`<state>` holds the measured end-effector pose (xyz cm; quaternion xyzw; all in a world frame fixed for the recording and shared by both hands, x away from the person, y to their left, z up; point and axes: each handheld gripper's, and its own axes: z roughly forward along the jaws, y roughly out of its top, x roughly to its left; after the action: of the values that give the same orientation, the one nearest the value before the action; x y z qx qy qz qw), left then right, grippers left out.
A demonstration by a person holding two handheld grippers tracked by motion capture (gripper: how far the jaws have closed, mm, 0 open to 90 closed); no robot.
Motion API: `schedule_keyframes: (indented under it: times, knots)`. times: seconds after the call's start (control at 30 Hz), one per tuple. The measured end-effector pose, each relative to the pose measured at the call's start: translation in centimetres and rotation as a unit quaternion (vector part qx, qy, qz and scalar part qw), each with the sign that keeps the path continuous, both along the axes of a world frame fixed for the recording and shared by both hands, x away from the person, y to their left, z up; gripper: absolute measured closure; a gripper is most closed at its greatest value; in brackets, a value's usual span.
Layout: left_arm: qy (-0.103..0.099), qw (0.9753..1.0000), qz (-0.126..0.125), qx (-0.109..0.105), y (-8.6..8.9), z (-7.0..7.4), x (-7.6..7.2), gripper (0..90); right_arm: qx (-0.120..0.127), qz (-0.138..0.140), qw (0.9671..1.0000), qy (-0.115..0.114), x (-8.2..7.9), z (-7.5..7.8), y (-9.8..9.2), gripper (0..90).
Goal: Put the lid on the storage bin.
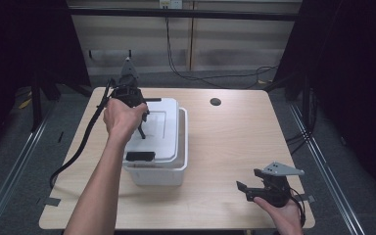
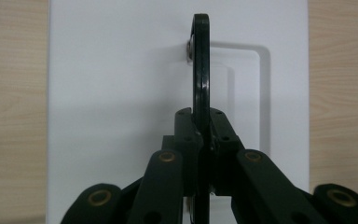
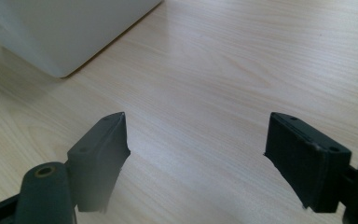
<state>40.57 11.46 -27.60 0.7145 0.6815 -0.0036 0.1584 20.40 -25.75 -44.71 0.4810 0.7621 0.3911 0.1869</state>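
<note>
While the left claw (image 2: 200, 140) is reaching over the white rectangular plastic storage box (image 1: 157, 169), its two black jaws are pressing together on a thin black handle (image 2: 201, 70), which is standing up on edge from the flat white plastic lid (image 2: 121, 70) of that box. In the left gripper view the handle is running straight away from the claw, so its long axis is lying in line with the jaws, and its far end is meeting the lid at a small metal pivot next to a shallow recess. In the high view the box is sitting on the left half of the light wooden table (image 1: 235, 137), and the person's left hand (image 1: 122, 117) is holding its claw above the far part of the lid. A black latch (image 1: 140, 156) is sitting on the near edge of the lid.

The right claw (image 1: 258, 188) is resting low near the front right corner of the table, well apart from the box, with its jaws wide apart and gripping nothing. The left hand is therefore the nearer one. Probably the next move is pulling the handle upward, along the claw's own line.
</note>
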Motion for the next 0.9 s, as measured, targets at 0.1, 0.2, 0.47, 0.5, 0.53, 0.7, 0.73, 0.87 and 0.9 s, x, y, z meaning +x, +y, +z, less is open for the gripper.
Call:
schedule_keyframes:
  times: [0.1,0.2,0.47,0.5,0.53,0.7,0.73,0.87,0.9]
  knots:
    - [-0.001,1.0,0.004,-0.002,-0.3,-0.1,0.1,84.7,-0.001,0.001,1.0,0.0,0.0,0.0,0.0,20.6]
    - [-0.004,0.9999,0.007,-0.009,-0.6,-0.4,0.1,84.7,0.0,0.001,1.0,0.001,0.0,0.0,0.0,20.6]
    - [-0.005,0.9999,0.003,-0.015,-1.3,-1.0,0.0,84.6,0.0,0.001,1.0,0.001,0.0,0.0,0.0,20.6]
    - [-0.007,0.9998,-0.002,-0.017,-1.3,-1.0,0.0,84.6,0.0,0.002,1.0,0.001,0.0,0.0,0.0,20.6]
    - [-0.009,0.9998,-0.005,-0.016,-1.3,-1.0,0.0,84.6,0.0,0.001,1.0,0.002,0.0,0.0,0.0,20.6]
    - [-0.011,0.9998,0.004,-0.016,-1.4,-1.1,0.1,84.7,0.0,0.001,1.0,0.003,0.1,-0.1,0.0,20.6]
    - [-0.01,0.9998,0.001,-0.016,-1.6,-1.3,0.1,84.6,0.0,0.001,1.0,0.003,0.1,-0.1,0.0,20.6]
    - [-0.005,0.9998,-0.007,-0.017,-2.0,-1.6,0.0,84.6,-0.001,0.002,1.0,0.003,0.1,-0.1,0.0,20.6]
    - [-0.009,0.9998,0.0,-0.016,-2.1,-1.7,-0.1,84.7,-0.001,0.002,1.0,0.003,0.1,-0.1,0.0,20.6]
